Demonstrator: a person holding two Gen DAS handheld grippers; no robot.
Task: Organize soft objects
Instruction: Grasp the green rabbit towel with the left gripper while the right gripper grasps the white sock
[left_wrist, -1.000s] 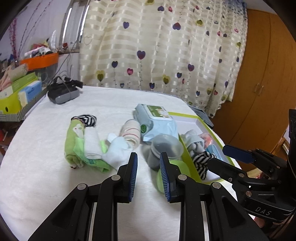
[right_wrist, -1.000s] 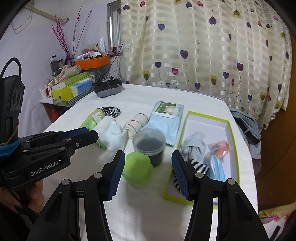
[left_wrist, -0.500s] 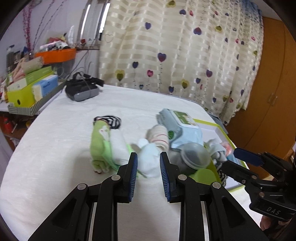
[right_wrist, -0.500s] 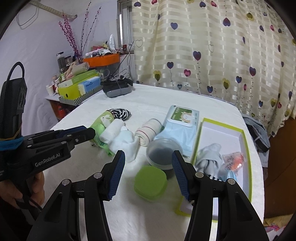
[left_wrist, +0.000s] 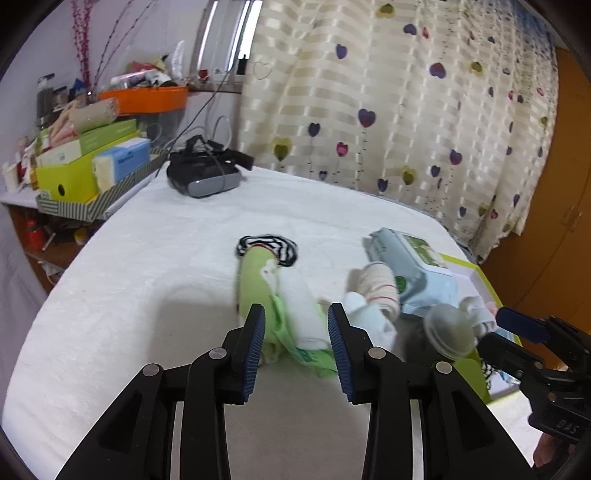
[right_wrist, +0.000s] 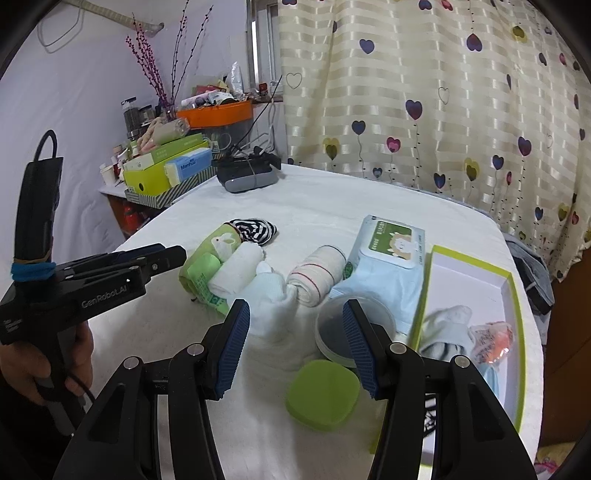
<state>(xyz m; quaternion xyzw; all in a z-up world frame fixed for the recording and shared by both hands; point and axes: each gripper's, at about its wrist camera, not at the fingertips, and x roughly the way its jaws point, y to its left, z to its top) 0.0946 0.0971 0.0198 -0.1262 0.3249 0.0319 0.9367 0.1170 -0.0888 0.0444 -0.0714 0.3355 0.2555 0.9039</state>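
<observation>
On the white tablecloth lie a green rolled cloth (left_wrist: 255, 273) (right_wrist: 207, 254), a white roll (left_wrist: 306, 310) (right_wrist: 236, 271), a black-and-white striped sock (left_wrist: 267, 245) (right_wrist: 255, 229), a white sock (left_wrist: 365, 314) (right_wrist: 273, 295) and a beige red-striped roll (left_wrist: 380, 284) (right_wrist: 317, 273). My left gripper (left_wrist: 296, 350) (right_wrist: 173, 253) hovers just short of the green and white rolls; its jaws are opening and grip nothing. My right gripper (right_wrist: 295, 347) (left_wrist: 495, 328) stands open above the white sock and a round lidded tub (right_wrist: 332, 328). A green-rimmed box (right_wrist: 476, 273) at the right holds a grey sock (right_wrist: 447, 321) and an orange packet (right_wrist: 491, 336).
A wipes pack (right_wrist: 388, 247) lies beside the box and a green lid (right_wrist: 323, 393) in front of the tub. A headset (left_wrist: 203, 173) sits at the table's far edge. A cluttered shelf (left_wrist: 85, 162) stands left, with a curtain behind and a wooden wardrobe to the right.
My left gripper swung left from the tub toward the green and white rolls, and its jaws spread wider. My right gripper drifted left and stayed open.
</observation>
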